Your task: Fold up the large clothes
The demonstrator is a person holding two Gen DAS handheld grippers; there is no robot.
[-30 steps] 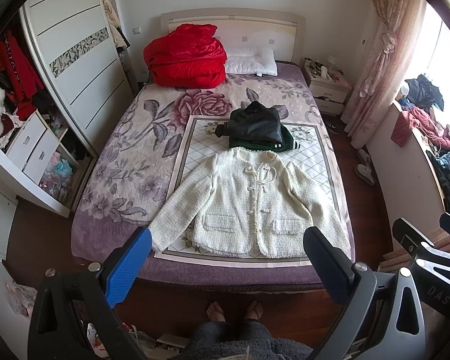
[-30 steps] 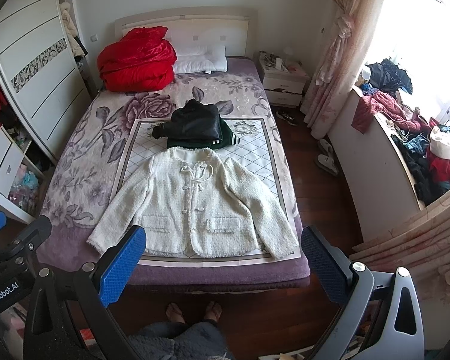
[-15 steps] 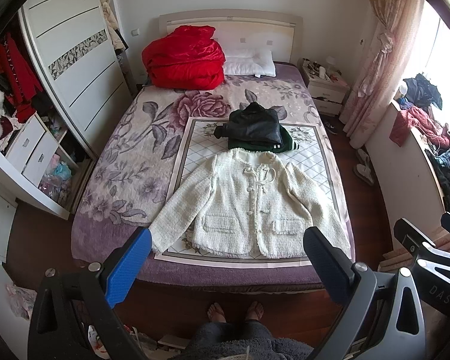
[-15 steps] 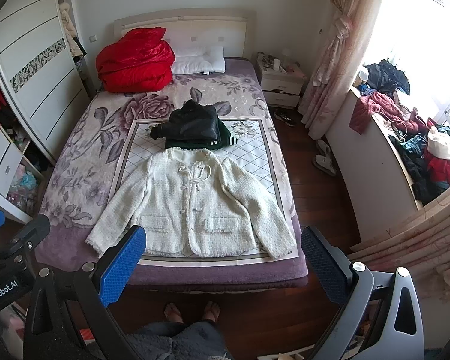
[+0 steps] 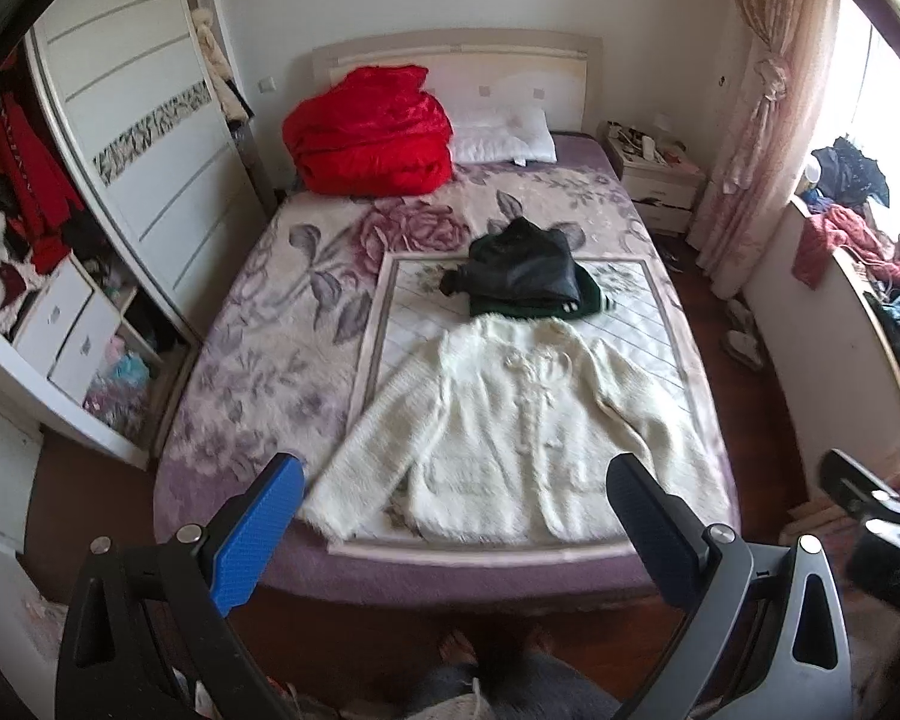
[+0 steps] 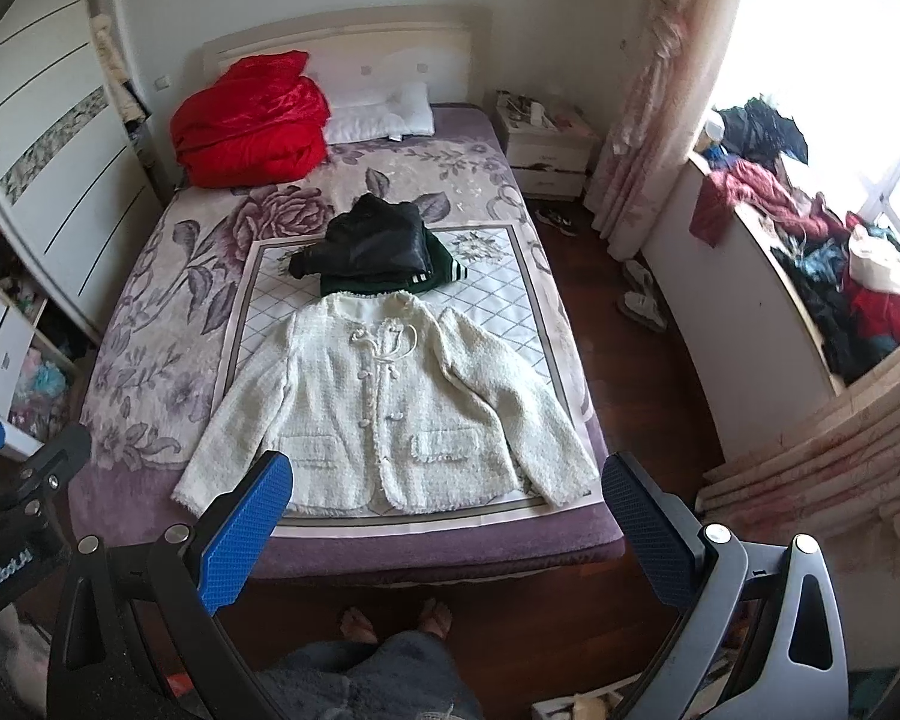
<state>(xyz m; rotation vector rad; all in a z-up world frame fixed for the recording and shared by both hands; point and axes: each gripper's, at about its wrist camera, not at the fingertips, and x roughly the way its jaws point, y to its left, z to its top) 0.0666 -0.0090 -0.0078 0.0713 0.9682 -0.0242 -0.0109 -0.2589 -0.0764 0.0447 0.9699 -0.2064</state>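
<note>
A cream tweed jacket point(image 5: 510, 432) lies spread flat, front up, sleeves out, at the foot of the bed point(image 5: 258, 324); it also shows in the right wrist view point(image 6: 384, 402). Behind it sits a folded stack, a black leather jacket point(image 5: 525, 267) on a green garment point(image 6: 444, 273). My left gripper point(image 5: 456, 516) is open and empty, held in the air short of the bed's foot edge. My right gripper point(image 6: 444, 516) is open and empty at the same distance. Neither touches the cloth.
A red quilt point(image 5: 369, 132) and a white pillow point(image 5: 501, 135) lie at the headboard. A wardrobe with open shelves point(image 5: 60, 276) stands left. A nightstand point(image 6: 546, 147), curtains and a windowsill piled with clothes point(image 6: 834, 264) stand right. Bare feet point(image 6: 396, 621) stand on the floor below.
Both grippers have shifted slightly, so the bed and jacket sit a little differently in view; the left view is blurred by the motion. The jacket has not moved.
</note>
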